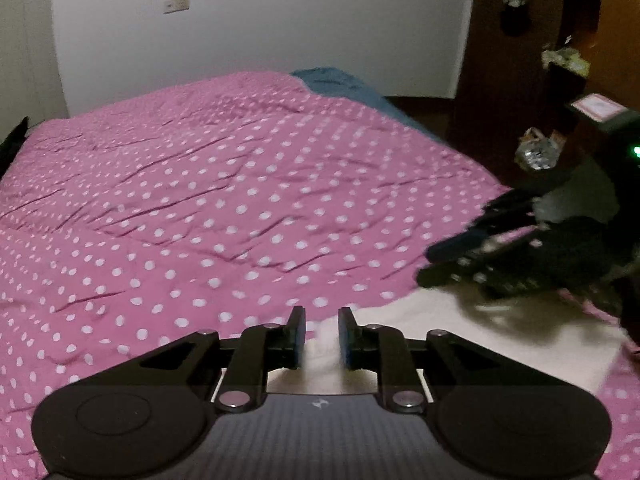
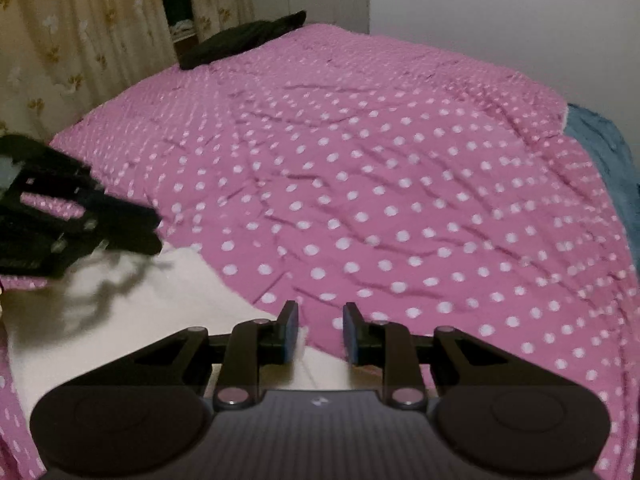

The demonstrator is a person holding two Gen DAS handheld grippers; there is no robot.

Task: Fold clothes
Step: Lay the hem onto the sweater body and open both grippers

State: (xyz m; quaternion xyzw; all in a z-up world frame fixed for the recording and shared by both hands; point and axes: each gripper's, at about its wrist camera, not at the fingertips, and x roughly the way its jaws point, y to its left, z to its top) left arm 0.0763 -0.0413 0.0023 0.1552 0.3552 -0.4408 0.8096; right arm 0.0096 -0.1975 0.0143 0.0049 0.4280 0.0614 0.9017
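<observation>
While both grippers are angled down at the bed, a white garment (image 1: pixel 460 332) is seen beneath them on the pink dotted cover (image 1: pixel 200 200). The left gripper (image 1: pixel 322 334) and right gripper (image 2: pixel 320 332) stand narrowly parted over its far edge; whether cloth is pinched cannot be told. Open cover lies beyond.

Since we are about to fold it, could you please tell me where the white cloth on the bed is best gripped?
Grip the white cloth at its far edge, where it meets the pink bedspread. It lies flat, so only the edge gives something to pinch; come in low from the near side.
</observation>
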